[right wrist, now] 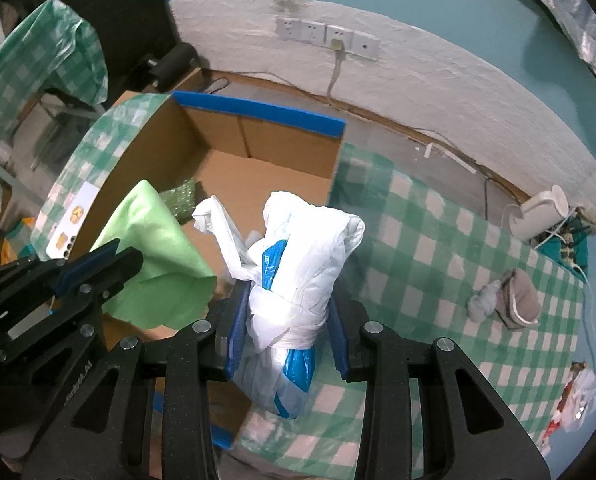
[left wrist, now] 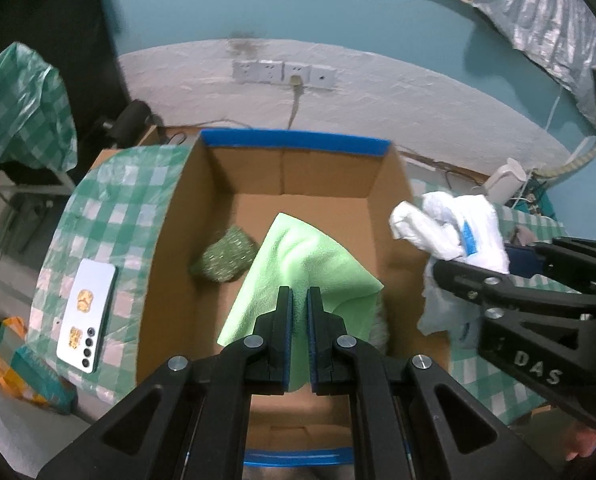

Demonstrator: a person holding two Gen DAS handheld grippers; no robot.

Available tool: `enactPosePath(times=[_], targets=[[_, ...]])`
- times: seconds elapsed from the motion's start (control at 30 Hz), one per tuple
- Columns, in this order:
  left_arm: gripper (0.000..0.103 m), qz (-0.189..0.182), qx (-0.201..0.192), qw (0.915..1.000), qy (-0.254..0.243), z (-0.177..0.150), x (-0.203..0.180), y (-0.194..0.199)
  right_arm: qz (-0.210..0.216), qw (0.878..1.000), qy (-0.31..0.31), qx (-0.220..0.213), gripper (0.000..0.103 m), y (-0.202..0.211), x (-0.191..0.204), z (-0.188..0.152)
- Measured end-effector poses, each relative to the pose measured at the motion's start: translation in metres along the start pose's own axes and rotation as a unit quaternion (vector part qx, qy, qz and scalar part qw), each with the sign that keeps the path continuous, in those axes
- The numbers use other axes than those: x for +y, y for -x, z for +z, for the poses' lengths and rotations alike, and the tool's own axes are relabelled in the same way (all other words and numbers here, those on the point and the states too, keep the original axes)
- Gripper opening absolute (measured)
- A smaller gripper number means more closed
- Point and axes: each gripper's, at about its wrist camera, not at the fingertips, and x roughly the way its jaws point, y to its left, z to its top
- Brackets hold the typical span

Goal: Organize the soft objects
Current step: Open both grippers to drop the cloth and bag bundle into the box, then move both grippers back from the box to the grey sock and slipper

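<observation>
Light green cloth hangs draped over the open cardboard box, pinched at its lower edge. At its ten o'clock, a sparkly green scrubber lies on the box floor. At three o'clock, a knotted white-and-blue plastic bag is held upright

scrubber in box | phone left | socks right

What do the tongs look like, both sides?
Both alike: the left tongs and right tongs are matte black plastic linkages with triangular cutouts, silver round pivot pins and blue ribbed pads on the fingers. White "DAS" lettering shows on the right one's body.
</observation>
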Motion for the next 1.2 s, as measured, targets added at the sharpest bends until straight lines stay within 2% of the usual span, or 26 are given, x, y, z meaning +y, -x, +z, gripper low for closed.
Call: enactPosePath(times=[0.33, 0.4, 0.53, 0.57, 0.6, 0.7, 1.2], targets=[[0.007, 0.026, 0.016, 0.9995, 0.006, -0.004, 0.016, -0.012, 0.025, 1.000, -0.004, 0.015, 0.035, -0.016, 0.011, 0.007], [0.012, 0.033, 0.022, 0.9992, 0.012, -0.004, 0.019, -0.015, 0.029, 0.999, -0.006, 0.019, 0.036, -0.019, 0.011, 0.007], [0.034, 0.037, 0.016, 0.9991, 0.014, -0.003, 0.020, -0.014, 0.029, 0.999, -0.008, 0.022, 0.043, -0.022, 0.012, 0.007], [0.037, 0.039, 0.011, 0.9991, 0.013, -0.002, 0.020, -0.012, 0.028, 0.999, -0.009, 0.024, 0.048, -0.022, 0.012, 0.007], [0.038, 0.041, 0.007, 0.9991, 0.012, -0.002, 0.019, -0.011, 0.027, 0.999, -0.010, 0.024, 0.055, -0.022, 0.012, 0.007], [0.038, 0.042, 0.005, 0.9990, 0.009, 0.000, 0.017, -0.010, 0.022, 0.999, -0.008, 0.021, 0.063, -0.022, 0.012, 0.006], [0.039, 0.036, 0.006, 0.9993, 0.001, 0.001, 0.004, -0.008, 0.018, 0.999, -0.030, 0.021, 0.063, -0.018, -0.006, 0.001]])
